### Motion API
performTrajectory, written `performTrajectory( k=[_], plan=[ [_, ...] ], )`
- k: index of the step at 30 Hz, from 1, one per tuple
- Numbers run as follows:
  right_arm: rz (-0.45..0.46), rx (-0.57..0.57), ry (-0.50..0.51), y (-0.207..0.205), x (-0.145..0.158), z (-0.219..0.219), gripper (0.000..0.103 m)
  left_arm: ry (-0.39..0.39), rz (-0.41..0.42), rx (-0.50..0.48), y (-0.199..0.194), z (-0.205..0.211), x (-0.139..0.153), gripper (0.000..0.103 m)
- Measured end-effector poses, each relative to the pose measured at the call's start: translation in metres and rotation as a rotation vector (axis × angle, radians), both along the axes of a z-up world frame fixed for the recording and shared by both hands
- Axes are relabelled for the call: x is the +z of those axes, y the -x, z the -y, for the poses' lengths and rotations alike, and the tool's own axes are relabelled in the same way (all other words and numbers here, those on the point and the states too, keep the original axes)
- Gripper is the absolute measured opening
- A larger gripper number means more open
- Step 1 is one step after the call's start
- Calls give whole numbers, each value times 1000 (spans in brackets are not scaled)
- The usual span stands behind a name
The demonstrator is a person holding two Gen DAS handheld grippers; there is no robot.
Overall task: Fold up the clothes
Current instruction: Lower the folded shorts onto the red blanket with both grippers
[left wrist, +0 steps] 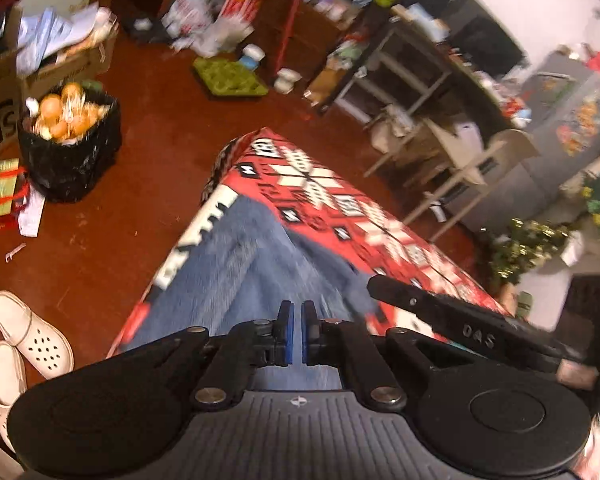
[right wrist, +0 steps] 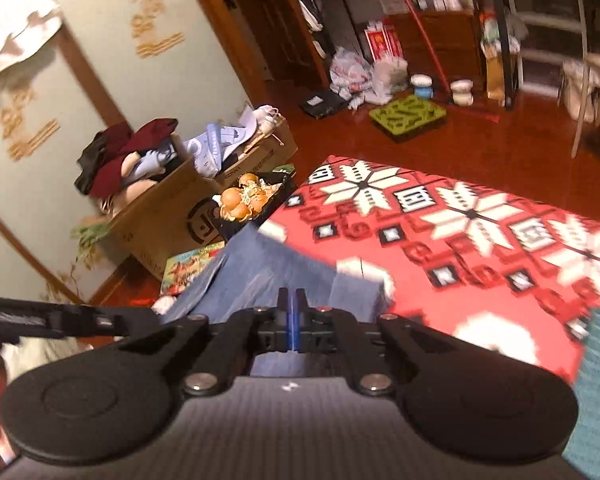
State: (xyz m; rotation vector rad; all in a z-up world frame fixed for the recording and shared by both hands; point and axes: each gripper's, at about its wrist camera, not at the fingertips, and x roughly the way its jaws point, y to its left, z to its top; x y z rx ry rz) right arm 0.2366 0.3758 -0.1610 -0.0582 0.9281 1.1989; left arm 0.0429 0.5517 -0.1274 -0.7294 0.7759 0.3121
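left tongs (left wrist: 294, 322): black arms, blue pads, silver screws | right tongs (right wrist: 291, 312): same, "DAS" embossed

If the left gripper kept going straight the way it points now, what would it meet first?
Most likely the blue denim garment lying on the red patterned blanket: the left gripper, shut, points down onto it. How far off the cloth lies is unclear through the blur.
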Motion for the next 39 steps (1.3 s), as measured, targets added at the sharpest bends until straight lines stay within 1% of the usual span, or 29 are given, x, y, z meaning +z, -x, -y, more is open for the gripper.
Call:
performTrajectory(
  k=[4,8,11,14,17,19,20,23,26,28,31,35,38,39],
  plan=[
    [-119,2,-8,-20,-30,-39,1,36,-32,6,-47,-23,-19,3],
    [-185,-43,34,-38,-64,-58,0,49,-94,24,-67,-36,-39,3],
    [-235,-89,7,-58,-81,-48,0,52,-65,35,-66,-36,-49,3],
    [-253,-109,-17,-68,-87,-35,0,65,-35,58,-65,-38,-52,3],
    [-243,-117,-29,-69,-83,-28,0,61,-34,71,-69,-39,-52,3],
    [-215,-127,-21,-68,-76,-24,0,53,-34,76,-70,-38,-45,2],
    [-191,-138,-11,-68,-72,-22,0,61,-18,76,-68,-39,-39,3],
    [-129,-156,0,-66,-55,-6,0,44,52,56,-50,-37,-10,3],
    [-92,-124,-24,-54,-40,7,0,-10,64,22,-31,-36,13,3],
    [-90,-97,-40,-43,-35,9,1,-54,54,33,-21,-39,18,3],
    [-107,-63,-64,-27,-34,-2,1,-6,17,44,-18,-47,1,2],
    [-149,-37,-71,-14,-37,-15,2,-13,-36,4,-34,-41,-23,1],
    [-188,-14,-52,-14,-49,-25,2,-4,-44,6,-45,-42,-40,3],
    [-176,-17,-32,-15,-55,-28,1,-4,-46,2,-49,-42,-45,3]
  ],
)
